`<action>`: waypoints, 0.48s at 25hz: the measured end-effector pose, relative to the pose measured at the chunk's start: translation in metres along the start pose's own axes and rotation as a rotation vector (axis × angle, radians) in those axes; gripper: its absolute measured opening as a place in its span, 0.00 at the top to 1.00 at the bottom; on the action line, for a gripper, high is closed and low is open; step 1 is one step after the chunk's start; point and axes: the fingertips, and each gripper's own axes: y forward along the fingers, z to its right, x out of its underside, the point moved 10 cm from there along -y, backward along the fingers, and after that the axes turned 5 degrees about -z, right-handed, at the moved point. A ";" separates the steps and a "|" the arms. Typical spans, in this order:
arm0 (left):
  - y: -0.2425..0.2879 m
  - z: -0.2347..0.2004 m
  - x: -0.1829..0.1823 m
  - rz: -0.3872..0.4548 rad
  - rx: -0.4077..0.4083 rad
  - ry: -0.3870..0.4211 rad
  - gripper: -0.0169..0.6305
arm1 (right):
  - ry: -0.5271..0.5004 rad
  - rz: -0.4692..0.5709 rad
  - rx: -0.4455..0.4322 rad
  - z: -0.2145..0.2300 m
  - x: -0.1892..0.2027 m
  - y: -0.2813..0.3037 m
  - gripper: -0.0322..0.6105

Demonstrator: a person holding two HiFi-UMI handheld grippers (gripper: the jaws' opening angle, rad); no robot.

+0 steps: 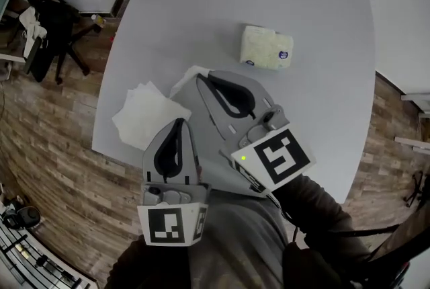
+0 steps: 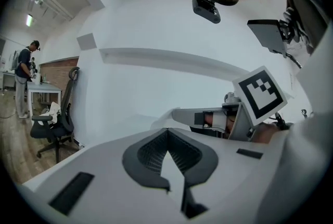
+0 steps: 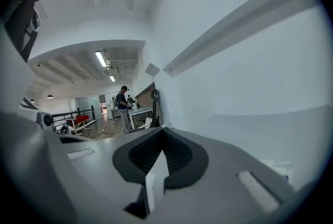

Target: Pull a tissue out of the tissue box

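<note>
Grey left gripper [image 1: 179,121], bottom centre, and grey right gripper [image 1: 199,78]: fingers together, empty. White paper tissue [image 1: 144,114] lies on the grey worktop [image 1: 329,113]; the pull looks done, otherwise reach for the pale-yellow tissue pack [image 1: 267,47].

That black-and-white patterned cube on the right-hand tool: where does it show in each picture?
Head view: the marker cube sits low, right of centre, at the back of the right gripper.
Left gripper view: far right, about mid-height.
Right gripper view: not in it.
Shared landmark: the black office chair.

Tissue pack [image 1: 267,48] on table [image 1: 201,5], tissues [image 1: 144,114] left
</note>
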 end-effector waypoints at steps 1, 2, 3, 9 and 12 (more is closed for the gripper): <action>-0.006 -0.017 -0.003 -0.001 -0.005 0.000 0.97 | -0.007 -0.001 0.000 -0.009 -0.002 0.015 0.95; -0.012 -0.033 -0.006 -0.002 -0.007 0.004 0.97 | -0.013 -0.002 0.000 -0.019 -0.005 0.029 0.95; -0.020 -0.048 -0.009 -0.003 -0.007 0.008 0.97 | -0.019 0.001 0.000 -0.029 -0.008 0.042 0.95; -0.071 -0.129 -0.014 0.018 -0.055 0.009 0.97 | -0.025 0.013 -0.022 -0.102 -0.007 0.096 0.95; -0.086 -0.160 -0.011 0.047 -0.091 0.011 0.97 | 0.018 -0.059 -0.034 -0.134 0.030 0.110 0.95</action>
